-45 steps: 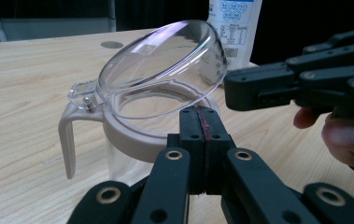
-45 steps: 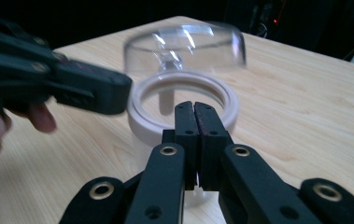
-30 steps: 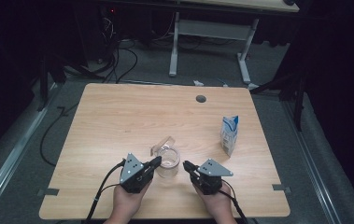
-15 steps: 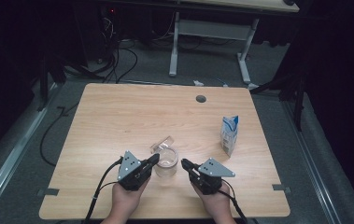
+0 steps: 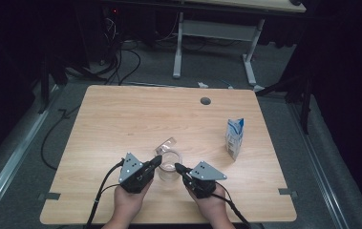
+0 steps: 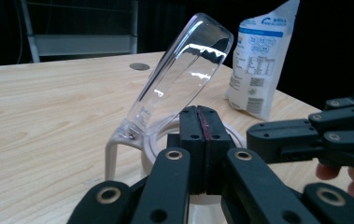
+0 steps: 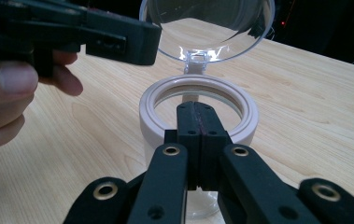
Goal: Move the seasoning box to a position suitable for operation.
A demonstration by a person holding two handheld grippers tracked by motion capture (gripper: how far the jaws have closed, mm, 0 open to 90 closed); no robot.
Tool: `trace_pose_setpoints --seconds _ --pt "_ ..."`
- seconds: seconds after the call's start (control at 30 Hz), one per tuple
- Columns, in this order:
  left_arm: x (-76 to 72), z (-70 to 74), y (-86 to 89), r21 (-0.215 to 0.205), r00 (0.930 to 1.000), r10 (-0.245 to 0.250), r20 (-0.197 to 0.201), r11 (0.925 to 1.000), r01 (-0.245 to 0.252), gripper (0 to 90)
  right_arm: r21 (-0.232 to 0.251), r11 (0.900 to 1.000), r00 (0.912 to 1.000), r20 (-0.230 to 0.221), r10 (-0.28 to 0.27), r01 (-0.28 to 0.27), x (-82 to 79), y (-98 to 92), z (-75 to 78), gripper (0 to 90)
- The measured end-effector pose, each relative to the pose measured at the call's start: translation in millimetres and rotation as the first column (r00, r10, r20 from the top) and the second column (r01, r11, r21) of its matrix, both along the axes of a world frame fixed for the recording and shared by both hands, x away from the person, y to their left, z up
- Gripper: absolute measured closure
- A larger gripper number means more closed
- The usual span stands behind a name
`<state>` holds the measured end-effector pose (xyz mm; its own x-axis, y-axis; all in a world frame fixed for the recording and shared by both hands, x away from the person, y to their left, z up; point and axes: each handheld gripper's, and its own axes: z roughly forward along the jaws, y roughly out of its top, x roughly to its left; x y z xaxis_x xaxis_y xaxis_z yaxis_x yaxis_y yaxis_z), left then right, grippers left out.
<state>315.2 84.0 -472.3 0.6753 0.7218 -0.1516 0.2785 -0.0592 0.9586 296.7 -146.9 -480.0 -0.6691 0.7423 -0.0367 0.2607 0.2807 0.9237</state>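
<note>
A clear jar [image 5: 169,168] with a white rim [image 7: 244,112] stands near the table's front edge. Its hinged clear lid [image 6: 184,70] is tipped up and back. My left gripper [image 5: 158,160] is shut at the jar's left side, its tips [image 6: 204,116] right at the rim with nothing between the jaws. My right gripper [image 5: 177,167] is shut at the jar's right side, tips [image 7: 197,112] just in front of the rim. Its jaws have just been closing the last bit, with nothing between them. Each gripper faces the other across the jar [image 6: 277,140] [image 7: 118,39].
A blue and white pouch [image 5: 235,137] stands upright to the right of the jar. A round cable hole [image 5: 205,101] sits near the far edge of the wooden table [image 5: 121,119]. Beyond the table are cables and desk legs on the floor.
My right gripper has moved left, closer to the jar's rim. The left gripper, the jar and the pouch have stayed where they were.
</note>
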Motion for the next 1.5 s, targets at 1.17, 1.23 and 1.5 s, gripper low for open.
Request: trace_pose_setpoints --seconds 1.17,1.23,1.5 --pt "21.7 -37.5 18.5 0.067 0.9889 0.103 -0.106 0.9931 -0.097 89.9 -0.009 1.000 0.9997 0.020 0.010 -0.010 -1.9 -0.5 -0.4 90.0" --pt "23.0 -40.4 12.5 0.073 0.9894 0.092 -0.112 0.9938 -0.084 89.9 0.005 1.000 0.9994 0.035 0.004 -0.004 -4.9 -5.7 3.9 90.0" --pt "15.3 -39.1 3.1 0.078 0.9934 0.060 -0.097 0.9955 -0.053 90.0 0.021 0.998 0.9975 0.021 -0.067 0.066 -2.3 -33.4 1.4 89.8"
